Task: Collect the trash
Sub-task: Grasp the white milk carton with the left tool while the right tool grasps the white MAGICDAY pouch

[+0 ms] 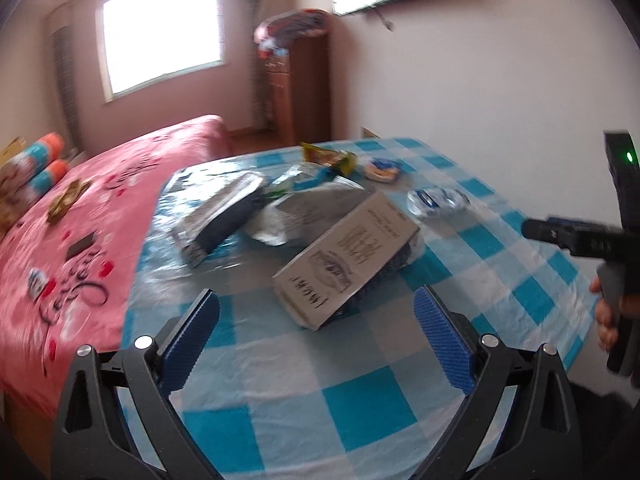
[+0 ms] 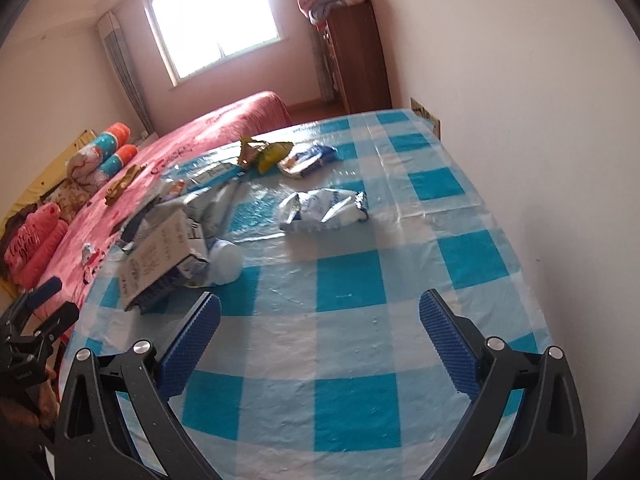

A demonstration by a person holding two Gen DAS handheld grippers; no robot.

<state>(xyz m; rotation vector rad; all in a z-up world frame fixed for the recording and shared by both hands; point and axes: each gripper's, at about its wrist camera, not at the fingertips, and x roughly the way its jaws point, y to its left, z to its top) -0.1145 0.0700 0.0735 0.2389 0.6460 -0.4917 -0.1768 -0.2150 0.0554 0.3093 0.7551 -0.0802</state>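
1. Where the left wrist view looks along its fingers, the left tongs point(image 1: 316, 328) are seen spread wide, with nothing held between the blue ribbed pads point(image 1: 192, 340); they are poised above the checked worktop point(image 1: 360, 400), low in the frame.
2. Just beyond the pad tips, at the centre of that view, a white printed carton point(image 1: 348, 256) is seen lying tilted on a dark item.
3. To the upper left of the carton, a grey and dark flat package point(image 1: 220, 212) is seen resting on the worktop, with crumpled silver wrapping point(image 1: 280, 220) between the two.
4. Toward the upper middle, a yellow-green snack wrapper point(image 1: 328, 156) and a small blue-and-white packet point(image 1: 382, 168) are seen; a crushed clear bottle point(image 1: 436, 200) lies to their right.
5. At the right edge of that view, a hand point(image 1: 608, 312) is seen gripping the handle of the other device.
6. In the right wrist view, the right tongs point(image 2: 320, 328) are likewise held wide apart and empty, tilted down over bare checked cloth in the lower half of the frame.
7. A crumpled white-and-blue bag point(image 2: 324, 208) is seen alone at the centre, well apart from those pads.
8. A pink bed point(image 1: 80, 240) is seen filling the left of the frame beside the worktop.
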